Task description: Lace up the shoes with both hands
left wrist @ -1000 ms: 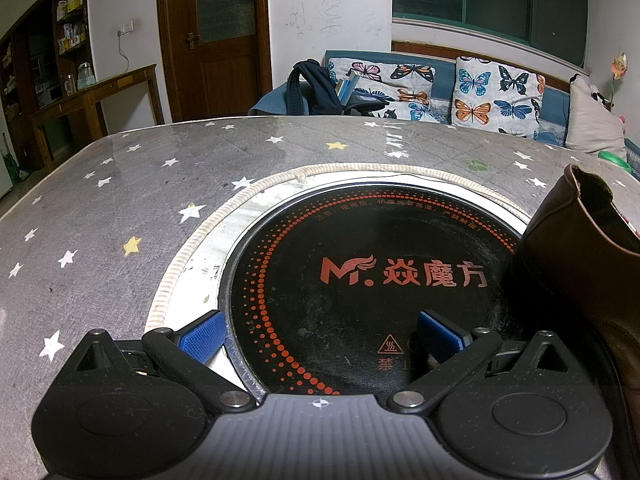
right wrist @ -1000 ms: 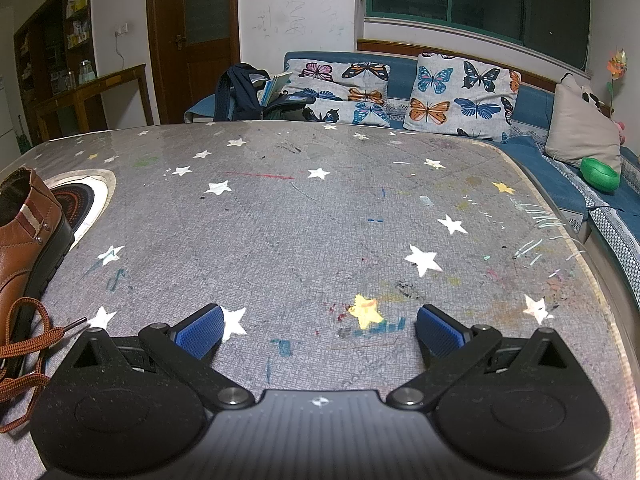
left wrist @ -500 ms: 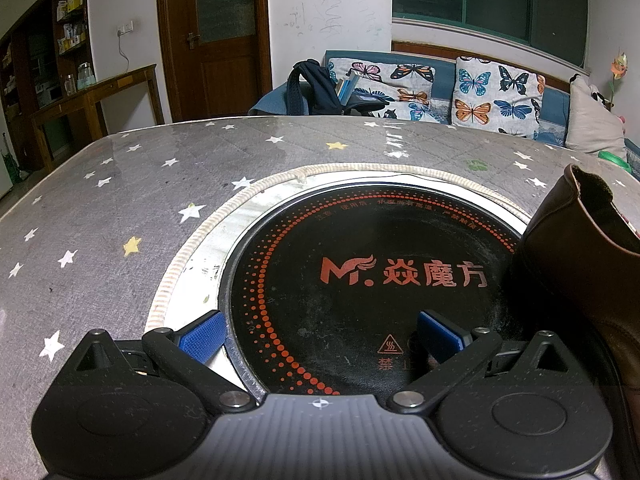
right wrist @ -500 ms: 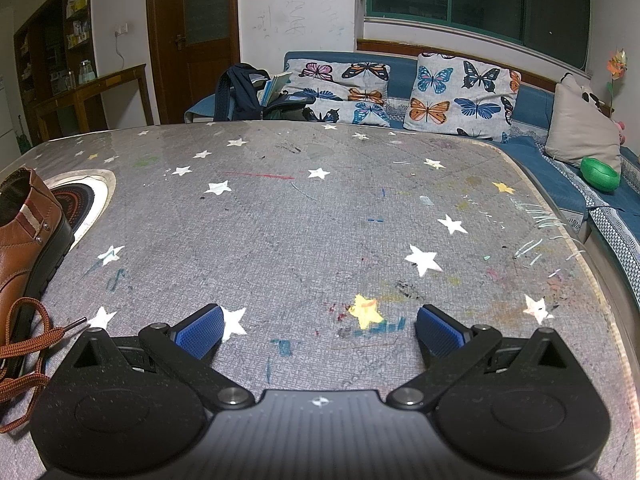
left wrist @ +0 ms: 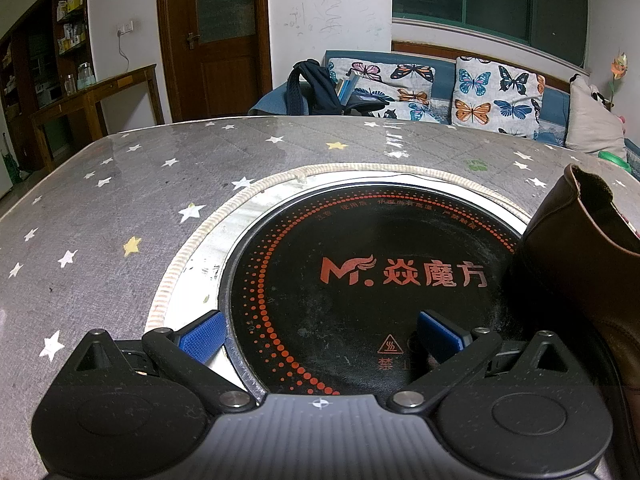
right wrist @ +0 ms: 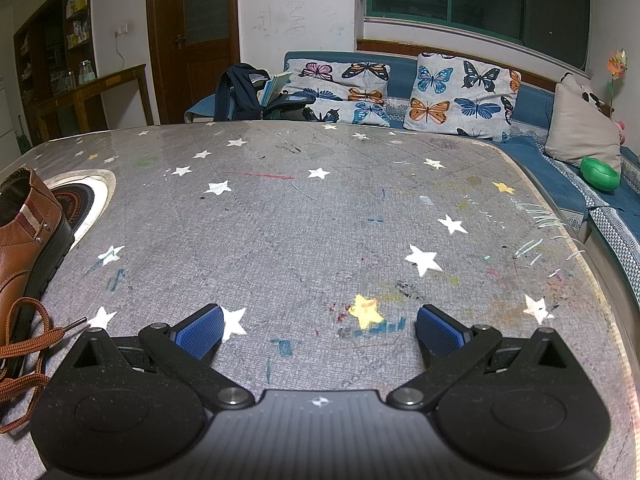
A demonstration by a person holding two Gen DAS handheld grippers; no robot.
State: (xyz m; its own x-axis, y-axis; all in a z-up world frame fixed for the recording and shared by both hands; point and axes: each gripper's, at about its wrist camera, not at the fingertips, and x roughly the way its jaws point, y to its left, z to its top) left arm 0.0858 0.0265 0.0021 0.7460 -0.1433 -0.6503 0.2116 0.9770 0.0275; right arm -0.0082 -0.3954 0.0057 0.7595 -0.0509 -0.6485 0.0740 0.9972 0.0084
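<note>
Both jaws wide, empty: left gripper (left wrist: pixel 320 334), right gripper (right wrist: pixel 318 330). Brown lace (right wrist: pixel 24 344) is limp; pinch near its stiff aglet (right wrist: pixel 76 322), beside the leather shoe (right wrist: pixel 24 248).

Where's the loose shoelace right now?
Right wrist view, far left edge: the brown shoelace lies on the star-print tablecloth beside the brown shoe, left of the open right gripper.

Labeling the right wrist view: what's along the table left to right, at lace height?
Brown shoelace → its metal aglet → right tool's left pad → yellow star → right pad → white star.
</note>
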